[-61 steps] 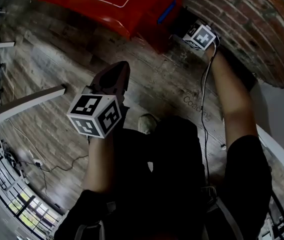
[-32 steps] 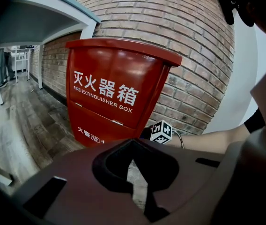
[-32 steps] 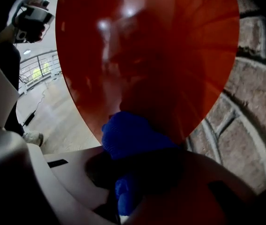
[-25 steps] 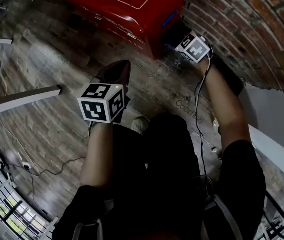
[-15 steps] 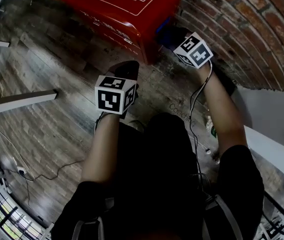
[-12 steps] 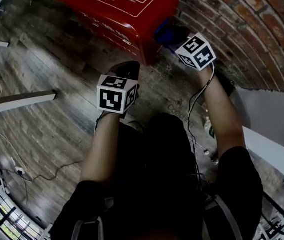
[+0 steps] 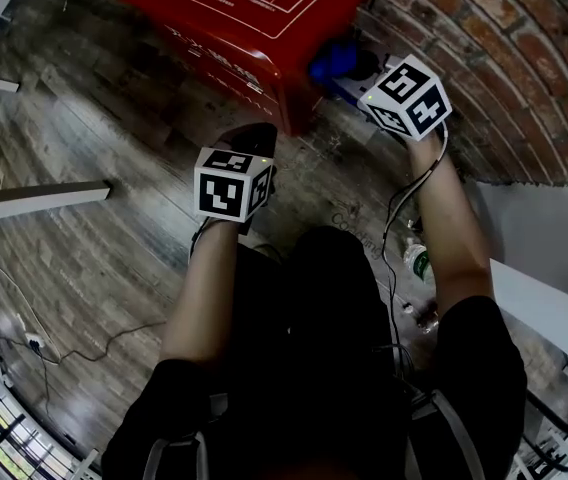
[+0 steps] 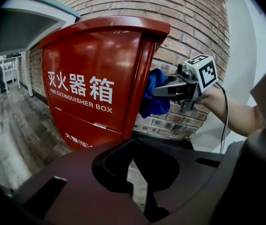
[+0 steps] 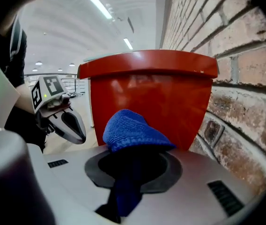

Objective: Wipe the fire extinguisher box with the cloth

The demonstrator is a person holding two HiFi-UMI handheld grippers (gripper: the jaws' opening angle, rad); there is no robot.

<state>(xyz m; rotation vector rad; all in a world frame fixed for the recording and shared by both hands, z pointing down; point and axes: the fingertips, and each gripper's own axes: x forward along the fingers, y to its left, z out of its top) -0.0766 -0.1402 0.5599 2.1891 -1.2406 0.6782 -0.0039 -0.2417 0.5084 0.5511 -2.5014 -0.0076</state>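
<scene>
The red fire extinguisher box (image 7: 234, 8) stands on the floor against the brick wall; its front with white lettering (image 8: 91, 78) faces the left gripper view. My right gripper (image 7: 352, 68) is shut on a blue cloth (image 7: 332, 60), which sits against the box's side next to the wall. In the right gripper view the cloth (image 9: 130, 130) bulges out of the right gripper (image 9: 133, 161) in front of the red side (image 9: 147, 93). My left gripper (image 7: 257, 135) hangs in front of the box's corner, apart from it, shut with nothing held (image 8: 135, 163). The cloth (image 8: 154, 102) also shows there.
A brick wall (image 7: 484, 28) runs along the right, close behind the box. The floor is wood planks (image 7: 94, 118). A white beam (image 7: 34, 200) crosses at left, a cable (image 7: 74, 343) lies on the floor, and a bottle (image 7: 416, 261) stands by my right arm.
My left gripper has moved nearer to the box. The right gripper with the cloth has shifted along the box's side, and more of the blue cloth shows.
</scene>
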